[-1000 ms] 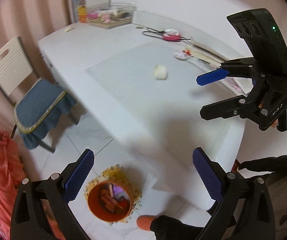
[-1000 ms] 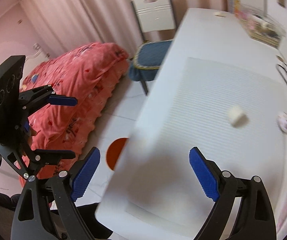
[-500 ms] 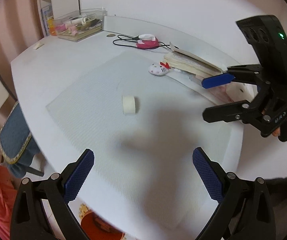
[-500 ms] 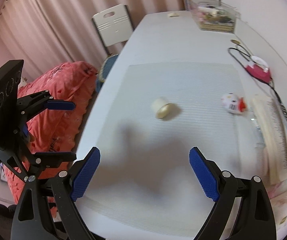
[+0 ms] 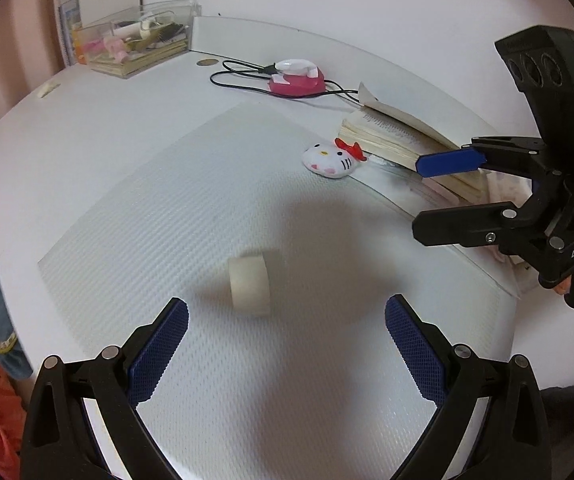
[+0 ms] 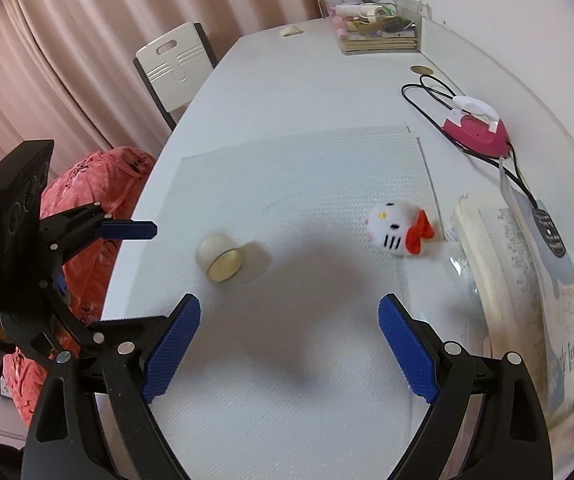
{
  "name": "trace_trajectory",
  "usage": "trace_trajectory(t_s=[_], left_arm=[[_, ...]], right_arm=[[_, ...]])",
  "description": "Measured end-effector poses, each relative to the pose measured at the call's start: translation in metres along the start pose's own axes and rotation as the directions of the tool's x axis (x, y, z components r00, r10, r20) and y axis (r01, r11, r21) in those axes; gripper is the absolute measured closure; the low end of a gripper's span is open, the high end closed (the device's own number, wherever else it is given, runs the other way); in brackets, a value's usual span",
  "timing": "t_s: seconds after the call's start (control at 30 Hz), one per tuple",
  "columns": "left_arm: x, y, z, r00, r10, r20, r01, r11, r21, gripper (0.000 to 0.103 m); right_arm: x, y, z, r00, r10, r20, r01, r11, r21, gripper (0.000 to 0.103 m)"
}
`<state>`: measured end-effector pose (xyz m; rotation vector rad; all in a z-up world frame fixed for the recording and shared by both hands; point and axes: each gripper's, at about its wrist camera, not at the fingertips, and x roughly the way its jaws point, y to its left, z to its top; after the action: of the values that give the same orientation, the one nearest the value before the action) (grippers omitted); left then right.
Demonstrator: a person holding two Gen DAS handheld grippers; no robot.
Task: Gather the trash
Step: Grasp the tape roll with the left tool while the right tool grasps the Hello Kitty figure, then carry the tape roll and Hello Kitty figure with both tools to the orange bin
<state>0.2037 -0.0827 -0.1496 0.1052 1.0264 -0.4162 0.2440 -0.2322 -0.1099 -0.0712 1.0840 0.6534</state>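
Note:
A small cream tape roll (image 5: 248, 287) lies on its side on the white textured mat (image 5: 191, 208); it also shows in the right wrist view (image 6: 220, 258). My left gripper (image 5: 287, 352) is open and empty, just short of the roll, which sits ahead between its fingers. My right gripper (image 6: 290, 350) is open and empty above the mat, with the roll ahead to its left. Each gripper shows in the other's view: the right one (image 5: 423, 196) and the left one (image 6: 123, 276).
A Hello Kitty plush (image 6: 397, 232) lies on the mat's right side. An open book (image 6: 523, 280), a pink mini iron with black cord (image 6: 475, 126) and a clear box of clutter (image 6: 375, 20) stand along the wall side. A white chair (image 6: 175, 68) and red bedding (image 6: 87, 216) lie left of the table.
Both grippers swung from the table's edge and floor onto the mat. The tape roll now sits close before the left gripper. The orange bin on the floor left view.

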Motion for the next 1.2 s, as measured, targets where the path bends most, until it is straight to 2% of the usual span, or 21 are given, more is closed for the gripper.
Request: trace_trajectory(t_s=[0.13,0.27,0.33,0.4,0.47,0.53,0.63,0.8,0.9,0.97,1.03,1.2], left_arm=[[0.016,0.006,0.008,1.000,0.004,-0.002,-0.004,1.000,0.016,0.006],[0.030,0.015,0.010,0.999,0.021,-0.032,-0.020,1.000,0.011,0.037],[0.038,0.017,0.009,0.998,0.025,-0.056,-0.024,1.000,0.016,0.043],[0.043,0.019,0.008,0.997,0.023,-0.071,-0.022,1.000,0.010,0.053],[0.049,0.022,0.007,0.996,0.008,-0.087,-0.009,1.000,-0.007,0.071],[0.050,0.024,0.007,0.996,-0.007,-0.091,0.006,1.000,-0.008,0.077],[0.049,0.025,0.007,0.996,-0.020,-0.086,0.019,1.000,-0.008,0.077],[0.051,0.028,0.006,0.996,-0.033,-0.087,0.032,0.999,-0.011,0.077],[0.052,0.032,0.005,0.995,-0.042,-0.091,0.040,0.999,-0.021,0.077],[0.052,0.033,0.004,0.995,-0.046,-0.089,0.043,0.999,-0.031,0.077],[0.052,0.033,0.004,0.995,-0.047,-0.089,0.044,0.998,-0.034,0.077],[0.052,0.033,0.006,0.995,-0.047,-0.087,0.043,0.998,-0.049,0.077]], right_arm=[[0.014,-0.007,0.008,1.000,0.001,-0.009,-0.001,1.000,0.012,0.014],[0.024,-0.014,0.013,1.000,-0.002,-0.010,0.003,1.000,0.031,0.014],[0.029,-0.017,0.017,1.000,-0.005,-0.008,0.005,0.999,0.036,0.014],[0.033,-0.019,0.021,1.000,-0.012,-0.005,0.012,0.999,0.041,0.014],[0.040,-0.021,0.026,1.000,-0.026,-0.007,0.026,0.999,0.038,0.014],[0.048,-0.025,0.031,0.998,-0.058,-0.010,0.058,0.998,0.034,0.014],[0.059,-0.034,0.040,0.994,-0.106,-0.009,0.106,0.994,0.034,0.015],[0.074,-0.050,0.043,0.986,-0.162,-0.033,0.163,0.986,0.039,0.024],[0.076,-0.052,0.041,0.976,-0.216,-0.029,0.216,0.976,0.014,0.041],[0.075,-0.056,0.041,0.967,-0.255,-0.024,0.255,0.967,-0.003,0.059],[0.076,-0.062,0.041,0.965,-0.261,-0.019,0.261,0.965,0.004,0.070],[0.068,-0.059,0.038,0.973,-0.229,0.003,0.229,0.973,0.005,0.075]])
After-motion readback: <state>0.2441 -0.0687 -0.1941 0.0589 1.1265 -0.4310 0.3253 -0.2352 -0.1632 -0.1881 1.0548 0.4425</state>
